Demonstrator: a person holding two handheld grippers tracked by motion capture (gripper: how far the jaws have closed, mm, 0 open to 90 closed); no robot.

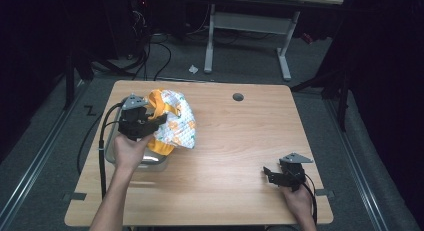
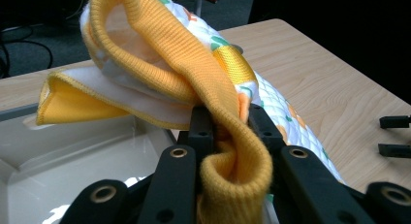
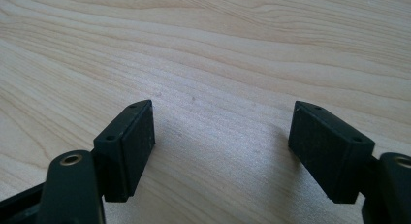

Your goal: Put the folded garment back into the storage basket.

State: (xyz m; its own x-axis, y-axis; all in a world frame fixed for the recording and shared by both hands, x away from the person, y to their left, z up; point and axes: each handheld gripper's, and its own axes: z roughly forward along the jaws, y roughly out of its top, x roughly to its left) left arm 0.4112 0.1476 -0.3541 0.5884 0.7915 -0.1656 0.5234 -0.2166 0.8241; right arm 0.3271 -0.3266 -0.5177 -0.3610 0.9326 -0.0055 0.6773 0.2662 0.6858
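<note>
From above, the left gripper (image 1: 150, 122) sits at the table's (image 1: 235, 156) left side, jaws closed on a bunched cloth garment (image 1: 172, 122) that hangs partly over a shallow tray (image 1: 150, 162) near the left edge; the person's left hand (image 1: 129, 152) grips the tool from behind. The right gripper (image 1: 270, 175) rests well apart, near the front right corner, on bare wood.

The left gripper view gives what the high view cannot: the jaws pinch a thick, ribbed yellow knit band (image 2: 228, 151), which loops up and folds back over itself; behind it the garment (image 2: 276, 107) is quilted white cloth printed with orange and green shapes, with a smooth yellow-edged flap (image 2: 82, 100) spread over the tray's pale, glossy inside (image 2: 72, 170); the other gripper's two black jaw tips (image 2: 395, 136) show at the far right, held apart.

The right gripper view shows that gripper (image 3: 220, 136) wide open, holding nothing; the flat, matte black pads (image 3: 138, 141) stand just above light wood with a fine wavy grain (image 3: 218, 54).

The tabletop is a rounded rectangle with a small round hole (image 1: 238, 97) toward the back; its middle and right half lie bare, leaving broad room between the two grippers; the tray sits close to the left edge, with grey floor (image 1: 60, 121) beyond.
</note>
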